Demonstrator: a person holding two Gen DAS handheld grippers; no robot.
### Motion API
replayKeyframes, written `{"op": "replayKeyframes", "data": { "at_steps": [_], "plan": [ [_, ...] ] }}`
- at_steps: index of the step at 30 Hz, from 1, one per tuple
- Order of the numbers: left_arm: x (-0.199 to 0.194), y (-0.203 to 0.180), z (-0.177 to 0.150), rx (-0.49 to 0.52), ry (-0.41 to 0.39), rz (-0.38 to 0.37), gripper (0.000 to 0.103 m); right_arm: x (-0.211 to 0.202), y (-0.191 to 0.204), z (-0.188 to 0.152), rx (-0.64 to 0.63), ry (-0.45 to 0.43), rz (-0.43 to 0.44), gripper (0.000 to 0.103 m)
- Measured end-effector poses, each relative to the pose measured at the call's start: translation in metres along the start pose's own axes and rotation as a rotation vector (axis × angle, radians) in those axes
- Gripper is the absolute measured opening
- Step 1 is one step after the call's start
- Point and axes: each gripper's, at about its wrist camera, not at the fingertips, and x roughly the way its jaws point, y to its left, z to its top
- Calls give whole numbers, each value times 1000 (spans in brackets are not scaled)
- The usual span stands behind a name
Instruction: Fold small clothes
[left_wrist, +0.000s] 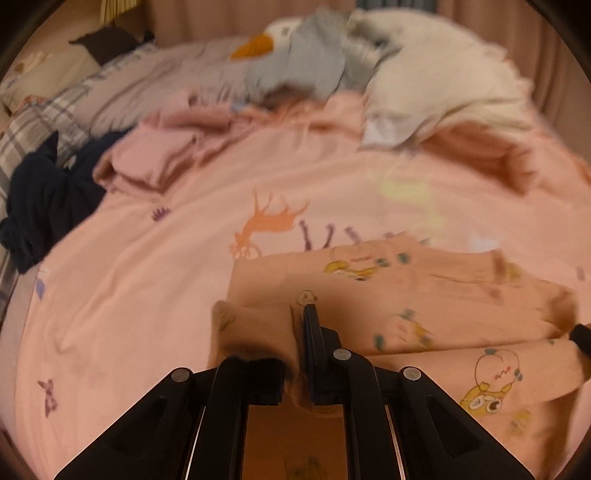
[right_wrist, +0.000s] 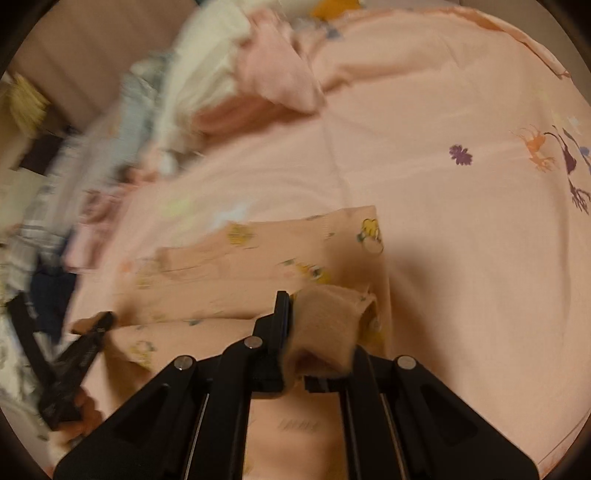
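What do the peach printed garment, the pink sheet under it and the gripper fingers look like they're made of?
Garment: soft matte knit, probably cotton jersey; it bunches thickly where the left gripper and right gripper pinch it.
Sheet: thin woven fabric, matte, with shallow wrinkles and flat printed animals; likely cotton, though blur leaves that open.
Fingers: black, rigid, slight sheen, likely moulded or printed plastic, with metal pins.

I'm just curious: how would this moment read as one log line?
step: folding | left gripper: shut on peach garment | right gripper: shut on peach garment | surface: pink bedsheet
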Motion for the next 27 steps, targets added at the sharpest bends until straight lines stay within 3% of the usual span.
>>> {"op": "replayKeyframes", "data": {
  "at_steps": [3, 5, 7, 9, 10, 13, 16, 20, 24, 27],
  "plan": [
    [17, -6, -1, 79, 69, 33, 10, 18, 0, -3, -59, 35, -40, 5],
    [3, -3, -1, 155, 43, 22, 11, 5, -3, -3, -92, 21, -24, 6],
    [-10, 12, 4, 139, 40, -11, 11, -13, -15, 1, -57, 16, -15, 12],
    [-26, 35, 13, 56, 62, -83, 12, -33, -25, 5, -50, -8, -10, 23],
    [-36, 47, 16, 18, 58, -102, 12, -45, -27, 5, -69, -41, -48, 24],
    [-58, 56, 18, 34, 19, -64, 12, -69, -32, 4, -129, -108, -155, 24],
    [-62, 52, 18, 86, 46, -45, 12, -82, -45, 7, -120, -133, -175, 23],
    [-63, 40, 14, 134, 21, -40, 15, -79, -42, 4, -114, -96, -44, 24],
    [-44, 21, 11, 169, 46, -21, 16, -47, -44, -1, 27, 31, 174, 31],
    [-38, 13, 7, 184, 46, -26, 16, -15, -46, -6, 81, 118, 249, 31]
  ]
}}
